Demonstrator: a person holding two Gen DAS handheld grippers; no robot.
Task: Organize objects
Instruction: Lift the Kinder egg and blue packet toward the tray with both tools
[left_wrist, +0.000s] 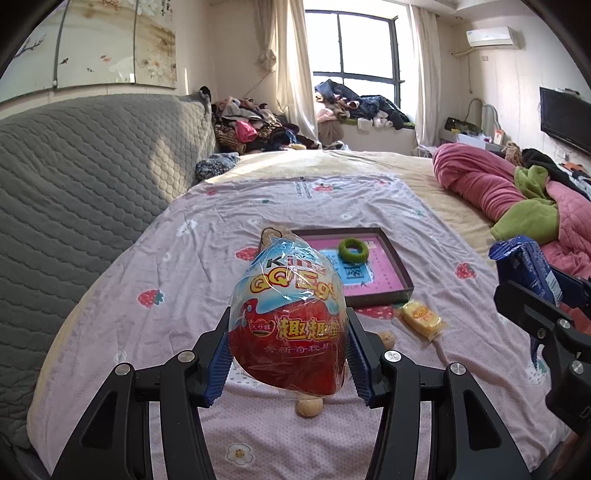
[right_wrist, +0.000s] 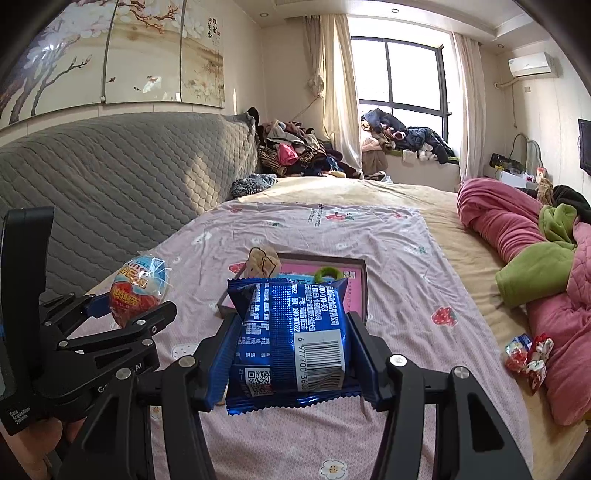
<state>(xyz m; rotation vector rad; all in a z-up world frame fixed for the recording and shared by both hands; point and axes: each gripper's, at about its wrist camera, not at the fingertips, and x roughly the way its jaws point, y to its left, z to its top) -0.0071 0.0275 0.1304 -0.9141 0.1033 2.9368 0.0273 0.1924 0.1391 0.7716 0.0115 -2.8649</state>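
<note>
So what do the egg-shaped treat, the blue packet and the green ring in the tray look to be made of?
Egg-shaped treat: clear, glossy plastic film over a printed shell, judging by its crinkles and glare.
Blue packet: shiny foil-like plastic wrapper with zigzag crimped edges.
Green ring: matte and fuzzy, perhaps fabric or foam; too small to tell.
Tray: likely cardboard, with thin dark walls.

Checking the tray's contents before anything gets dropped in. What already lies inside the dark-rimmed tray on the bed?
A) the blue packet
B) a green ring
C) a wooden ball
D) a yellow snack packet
B: the green ring lies on the pink lining of the tray.
</note>
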